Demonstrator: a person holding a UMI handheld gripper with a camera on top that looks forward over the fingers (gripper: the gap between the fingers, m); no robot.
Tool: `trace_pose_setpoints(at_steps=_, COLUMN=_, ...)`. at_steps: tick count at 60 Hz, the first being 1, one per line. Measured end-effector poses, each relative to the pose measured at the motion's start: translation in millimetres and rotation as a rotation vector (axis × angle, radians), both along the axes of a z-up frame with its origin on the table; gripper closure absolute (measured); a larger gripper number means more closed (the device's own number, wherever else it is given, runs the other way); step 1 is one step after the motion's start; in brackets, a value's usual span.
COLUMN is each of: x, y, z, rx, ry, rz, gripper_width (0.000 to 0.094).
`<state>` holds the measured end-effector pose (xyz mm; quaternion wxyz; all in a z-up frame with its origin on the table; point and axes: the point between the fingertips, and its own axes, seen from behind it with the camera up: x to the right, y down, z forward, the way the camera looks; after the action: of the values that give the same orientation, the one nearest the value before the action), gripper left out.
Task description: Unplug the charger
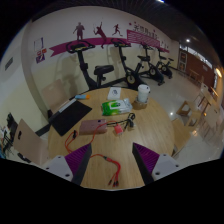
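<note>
A red charging cable (108, 165) with several plug ends lies on the wooden table (152, 125), between my fingers and a little ahead of them. Further on, at the table's middle, lies a pinkish flat object (93, 127) with a thin red lead (120, 122) running off its right side; I cannot tell whether the two cables join. My gripper (112, 150) stands open above the table's near edge, its purple pads (82, 158) wide apart, touching nothing.
A black mat (70, 116) lies at the table's left. A green-and-white box (116, 106), a white leaflet (114, 93) and a white cup (143, 95) stand at the far side. Exercise bikes (100, 70) line the wall beyond. Cartons (192, 108) sit to the right.
</note>
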<state>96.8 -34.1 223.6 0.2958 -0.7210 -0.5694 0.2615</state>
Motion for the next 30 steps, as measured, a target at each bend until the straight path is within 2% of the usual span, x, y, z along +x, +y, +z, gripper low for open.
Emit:
trace_pose_setpoints(at_steps=11, x=46, y=-13, z=11, rx=0.048, ry=0.001, rz=-0.031, gripper_width=0.0088)
trace_pose_setpoints(at_steps=19, x=55, y=-16, z=11, rx=0.048, ry=0.008, rz=-0.046, gripper_width=0.0087)
trace_pose_setpoints(at_steps=26, x=52, y=-12, z=15, rx=0.082, ry=0.019, rz=-0.022, gripper_width=0.0086)
trace_pose_setpoints(at_steps=30, x=51, y=-14, z=15, rx=0.072, ry=0.02, rz=-0.004, gripper_width=0.009)
